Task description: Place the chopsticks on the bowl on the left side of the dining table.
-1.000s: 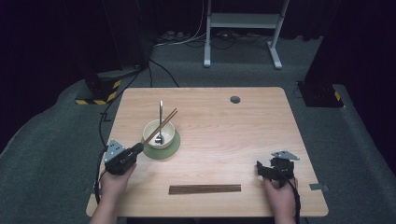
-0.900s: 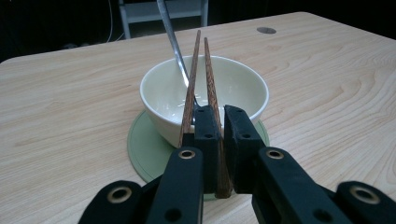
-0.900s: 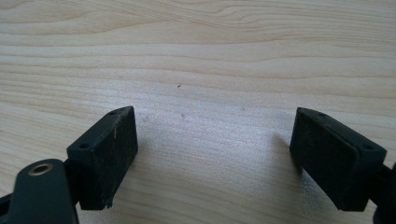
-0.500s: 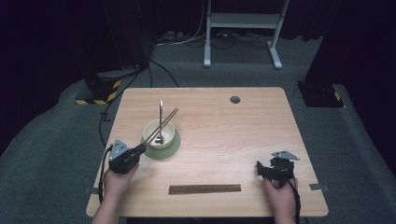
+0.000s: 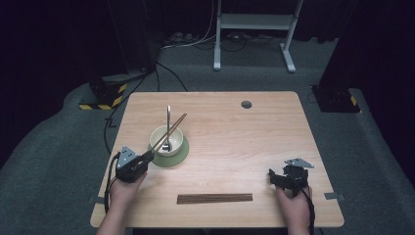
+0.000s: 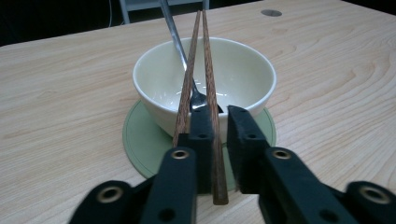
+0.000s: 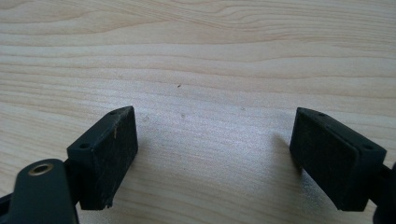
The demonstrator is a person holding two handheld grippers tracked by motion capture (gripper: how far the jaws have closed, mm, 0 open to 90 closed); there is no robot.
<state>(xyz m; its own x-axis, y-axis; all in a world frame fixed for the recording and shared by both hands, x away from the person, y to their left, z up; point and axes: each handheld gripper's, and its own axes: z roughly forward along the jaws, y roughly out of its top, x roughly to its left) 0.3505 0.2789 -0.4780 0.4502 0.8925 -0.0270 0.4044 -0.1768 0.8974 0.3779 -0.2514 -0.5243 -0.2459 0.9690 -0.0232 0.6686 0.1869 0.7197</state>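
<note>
A cream bowl [image 5: 157, 133] stands on a round green mat [image 5: 181, 154] at the table's left. A metal spoon [image 5: 168, 120] and a pair of brown chopsticks [image 5: 171, 128] lean in the bowl. My left gripper [image 5: 149, 155] sits at the bowl's near-left side. In the left gripper view the chopsticks [image 6: 208, 70] run between the jaws of the left gripper [image 6: 220, 116], resting against the left jaw, with a gap to the right one. These jaws have just been opening. My right gripper [image 7: 212, 144] stands open over bare wood, nothing between its jaws.
A dark wooden strip [image 5: 214, 198] lies flat near the table's front edge, between my hands. A round cable hole [image 5: 246, 104] sits at the back right of the table. A white metal stand [image 5: 254, 29] is on the floor beyond.
</note>
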